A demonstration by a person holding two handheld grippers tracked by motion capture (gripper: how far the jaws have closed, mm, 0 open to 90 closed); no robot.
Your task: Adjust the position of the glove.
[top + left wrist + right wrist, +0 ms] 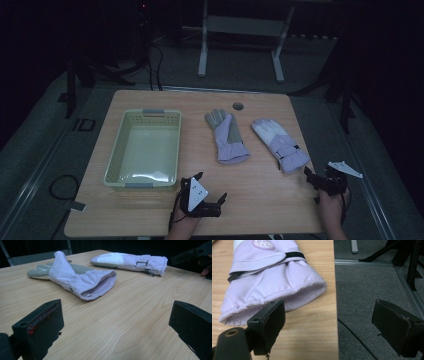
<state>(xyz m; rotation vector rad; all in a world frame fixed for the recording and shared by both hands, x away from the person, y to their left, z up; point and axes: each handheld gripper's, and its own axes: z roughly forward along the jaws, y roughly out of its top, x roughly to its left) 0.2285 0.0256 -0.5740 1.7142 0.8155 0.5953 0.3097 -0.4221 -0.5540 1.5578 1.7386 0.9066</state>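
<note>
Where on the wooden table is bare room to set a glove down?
Bare wood lies along the near edge of the wooden table between the left gripper and right gripper, and inside the pale green plastic basket. The lilac gloves crowd the middle and right.

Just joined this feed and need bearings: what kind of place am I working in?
Probably a dim lab or recording room: a light wooden table on grey carpeted floor, a white metal stand frame behind it, and black cables trailing across the floor.
</note>
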